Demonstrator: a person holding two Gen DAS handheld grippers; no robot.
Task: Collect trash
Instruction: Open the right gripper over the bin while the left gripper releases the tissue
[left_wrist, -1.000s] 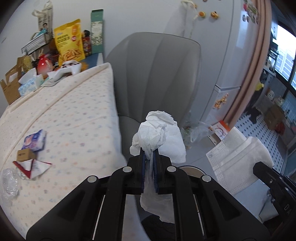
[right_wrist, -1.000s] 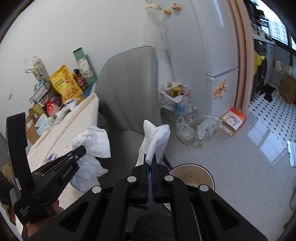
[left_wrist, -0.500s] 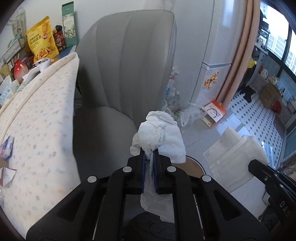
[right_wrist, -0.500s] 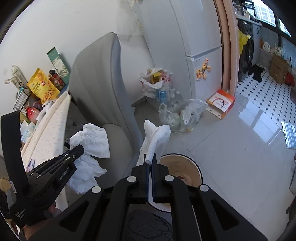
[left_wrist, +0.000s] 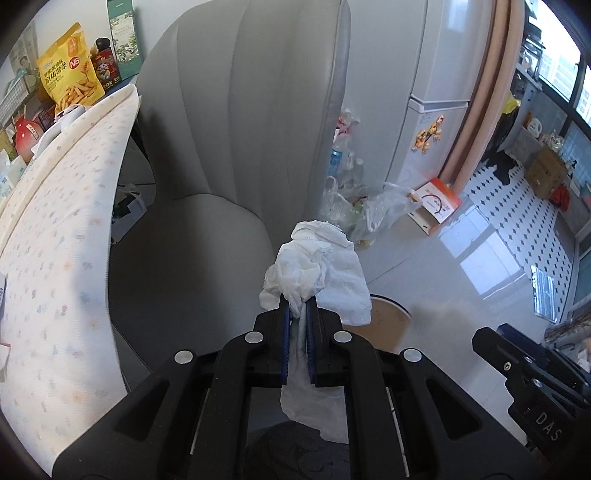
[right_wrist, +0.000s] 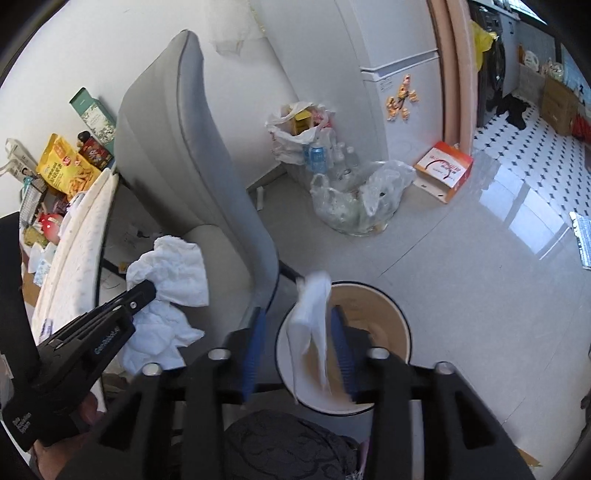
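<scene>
The right gripper (right_wrist: 299, 350) stands part-way open; its jaws have just been opening. A white tissue (right_wrist: 312, 325) hangs blurred between the blue pads, which no longer press on it. The gripper points steeply down so that the tissue sits directly above the round bin (right_wrist: 397, 325) on the floor and can fall in by its own weight. The bin stands just beside the grey chair (right_wrist: 192, 158), within reach of both hands.

The left gripper (left_wrist: 298, 321) is clamped narrow on a crumpled paper towel (left_wrist: 317, 269). The wad bulges above the fingertips and a loose tail hangs below them. The tight clamp keeps this light, springy paper from slipping while it waits its turn. In the left wrist view the rim of the bin shows just behind the wad, so this piece is judged close to its own drop point.

The cloth-covered surface (left_wrist: 62, 229) lies to the left, with snack bags (left_wrist: 70, 70) at its far end.
</scene>
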